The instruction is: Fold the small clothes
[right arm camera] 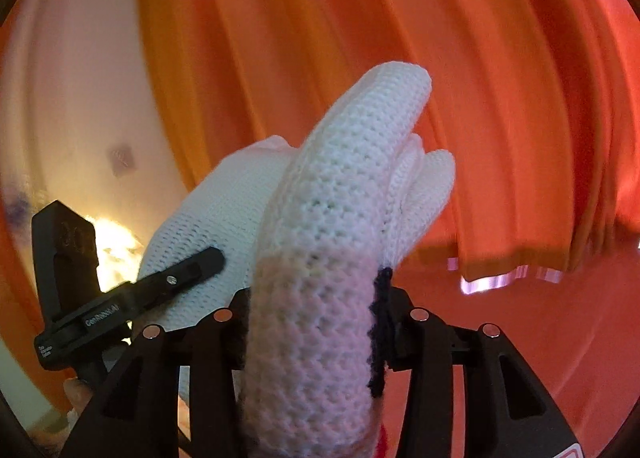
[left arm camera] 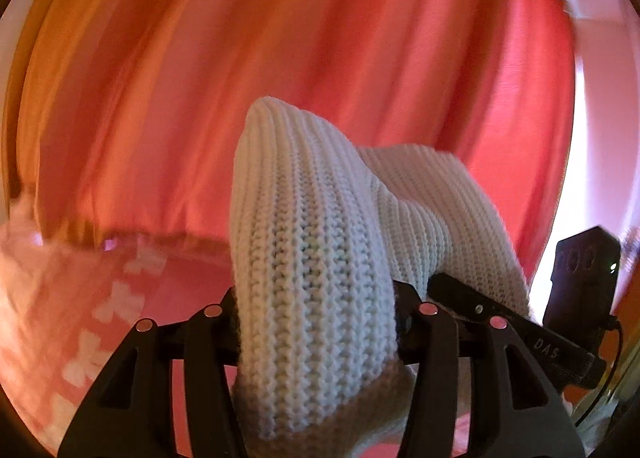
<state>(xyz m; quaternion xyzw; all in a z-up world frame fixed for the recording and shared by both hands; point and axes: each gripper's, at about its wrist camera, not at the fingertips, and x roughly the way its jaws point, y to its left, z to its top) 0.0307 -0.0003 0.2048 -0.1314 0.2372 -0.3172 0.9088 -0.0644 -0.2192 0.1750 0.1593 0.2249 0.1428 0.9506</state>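
A white knitted garment (left arm camera: 312,258) is held raised in front of an orange-red curtain (left arm camera: 280,37). One bunched fold is clamped between the jaws of the left gripper (left arm camera: 316,322); another fold of the same knit (right arm camera: 320,258), dark-edged on one side, is clamped in the right gripper (right arm camera: 316,322). A pink patterned cloth (left arm camera: 80,318) lies below the curtain.
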